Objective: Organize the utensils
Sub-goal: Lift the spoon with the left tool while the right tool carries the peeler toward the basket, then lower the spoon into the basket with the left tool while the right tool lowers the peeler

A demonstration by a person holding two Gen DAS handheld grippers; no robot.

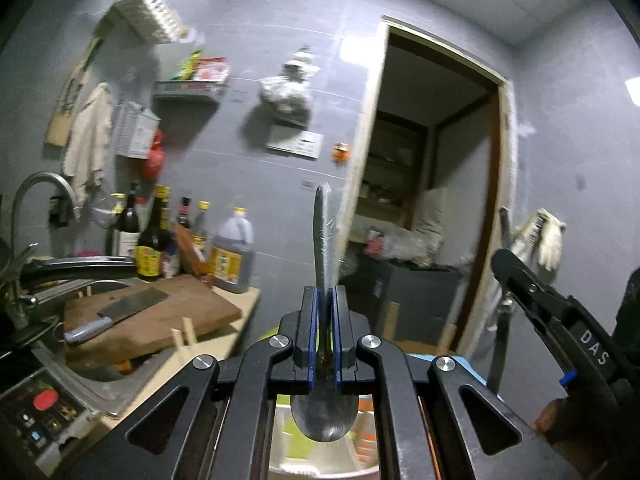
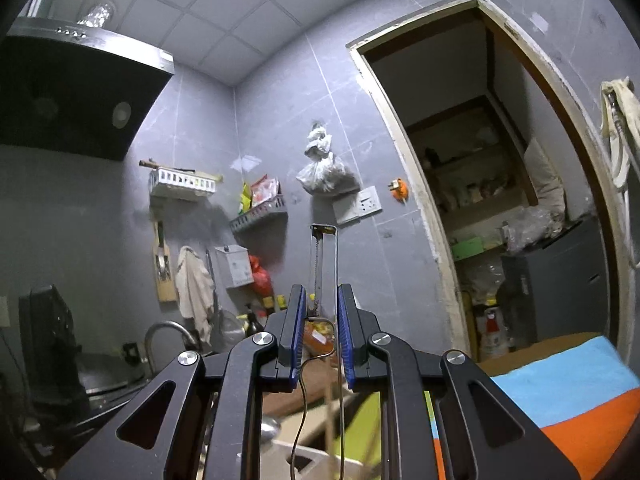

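A dim, grey-tiled kitchen, seen from cameras on two hand-held grippers raised toward an open doorway [image 2: 500, 200].

The left gripper [image 1: 325, 312] has its blue-padded jaws pressed together on the neck of a metal spoon [image 1: 325, 240]. The spoon stands upright, its handle pointing up past the fingertips and its bowl hanging toward the camera.

The right gripper [image 2: 322, 320] pinches a thin wire utensil [image 2: 323, 264] with a narrow rectangular metal frame. The frame rises above the jaws and two wire legs trail down below them. The jaws stay slightly apart around the wires.

On the wall hang two plastic baskets. The white basket [image 2: 182, 184] has a dark stick-like item lying across its rim. The grey basket [image 2: 260, 212] holds colourful food packets. A tied plastic bag [image 2: 324, 168] hangs nearby, its contents unclear.

On the counter, a cleaver [image 1: 116, 312] lies flat on a wooden cutting board [image 1: 188, 312], with sauce bottles [image 1: 160, 236] standing behind it, beside the sink tap.
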